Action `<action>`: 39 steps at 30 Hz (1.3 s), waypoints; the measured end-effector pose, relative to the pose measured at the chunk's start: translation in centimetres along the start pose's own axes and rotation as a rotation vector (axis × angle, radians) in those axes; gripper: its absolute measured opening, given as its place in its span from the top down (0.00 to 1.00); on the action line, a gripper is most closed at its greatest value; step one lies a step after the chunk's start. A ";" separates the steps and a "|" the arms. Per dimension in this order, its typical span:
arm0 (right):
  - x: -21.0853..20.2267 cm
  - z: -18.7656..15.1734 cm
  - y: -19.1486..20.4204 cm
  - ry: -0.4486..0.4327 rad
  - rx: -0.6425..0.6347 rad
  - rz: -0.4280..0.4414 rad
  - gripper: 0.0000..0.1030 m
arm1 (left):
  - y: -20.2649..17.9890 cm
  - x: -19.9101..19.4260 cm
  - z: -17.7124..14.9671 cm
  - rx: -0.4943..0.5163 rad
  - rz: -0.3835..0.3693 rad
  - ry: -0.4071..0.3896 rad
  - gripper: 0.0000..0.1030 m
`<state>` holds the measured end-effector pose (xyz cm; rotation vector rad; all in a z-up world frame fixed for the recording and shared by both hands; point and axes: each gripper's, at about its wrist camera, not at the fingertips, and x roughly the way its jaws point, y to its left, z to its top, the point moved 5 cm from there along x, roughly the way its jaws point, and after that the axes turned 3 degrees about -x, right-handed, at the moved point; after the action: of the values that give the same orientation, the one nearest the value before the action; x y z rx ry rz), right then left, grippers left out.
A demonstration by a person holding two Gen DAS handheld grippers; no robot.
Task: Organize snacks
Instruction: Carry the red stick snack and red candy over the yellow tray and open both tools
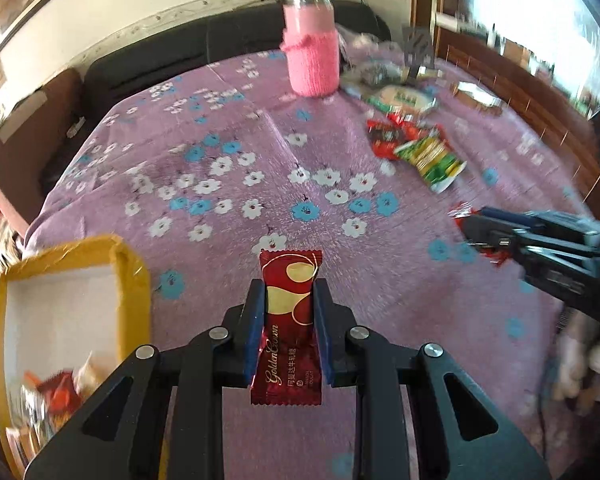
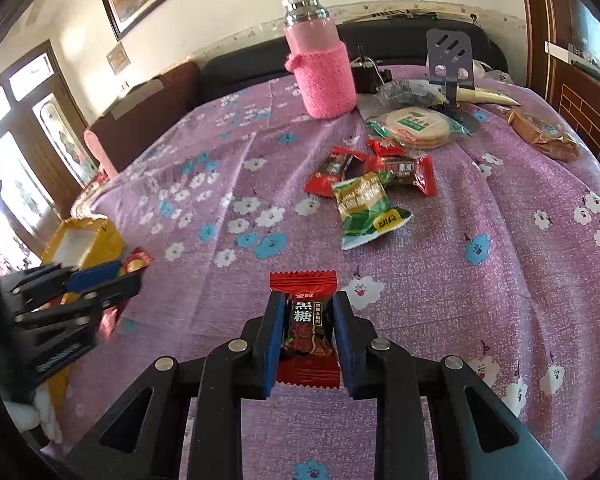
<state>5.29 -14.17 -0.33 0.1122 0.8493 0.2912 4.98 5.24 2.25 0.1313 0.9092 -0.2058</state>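
My left gripper (image 1: 290, 284) is shut on a dark red and gold Golden Crown candy (image 1: 288, 320), held above the purple flowered tablecloth (image 1: 220, 140). A yellow box (image 1: 66, 276) with several snacks inside sits just to its left. My right gripper (image 2: 308, 300) is shut on a red and black brown-sugar candy (image 2: 306, 328). Each gripper shows in the other's view: the right gripper (image 1: 476, 228) at right, the left gripper (image 2: 132, 276) at left beside the yellow box (image 2: 82, 244). A green snack packet (image 2: 366, 210) and red candies (image 2: 384, 168) lie mid-table.
A pink-sleeved bottle (image 2: 322, 72) stands at the back. Next to it lie a pack of round crackers (image 2: 418, 128), a phone stand (image 2: 450, 60) and a brown packet (image 2: 544, 134). A dark sofa (image 2: 240, 68) runs behind the table.
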 end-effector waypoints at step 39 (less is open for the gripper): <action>3.2 -5.3 32.6 0.191 -0.293 0.312 0.72 | 20.7 -12.7 -15.4 -0.653 0.002 -0.195 0.42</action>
<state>-3.52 17.77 0.84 -0.0590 0.9692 0.7249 -9.60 29.97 3.49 -0.4860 0.7431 0.0858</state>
